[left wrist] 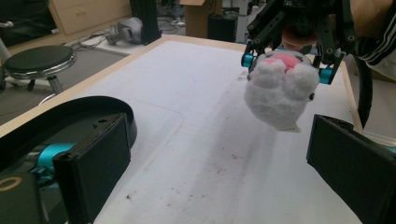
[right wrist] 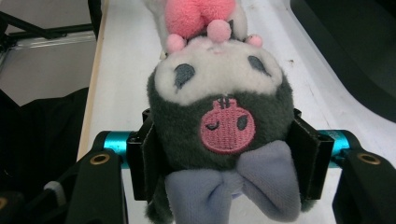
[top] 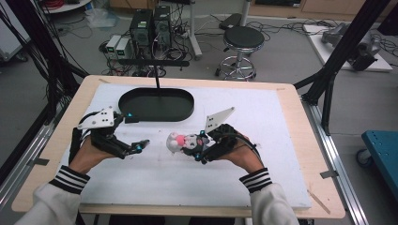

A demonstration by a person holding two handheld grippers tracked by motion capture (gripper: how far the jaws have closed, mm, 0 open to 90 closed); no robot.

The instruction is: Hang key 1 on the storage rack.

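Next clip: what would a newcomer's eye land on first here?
The plush toy, dark grey with a white face, a pink patch and a lilac bow, clamped in the right claw above the white mat near the table's middle. Then the open left claw facing it with nothing between its jaws, and the black oval tray behind, toward the mat's far edge.

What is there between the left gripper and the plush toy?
Nothing: in the high view, bare white table mat separates the left gripper from the plush toy.
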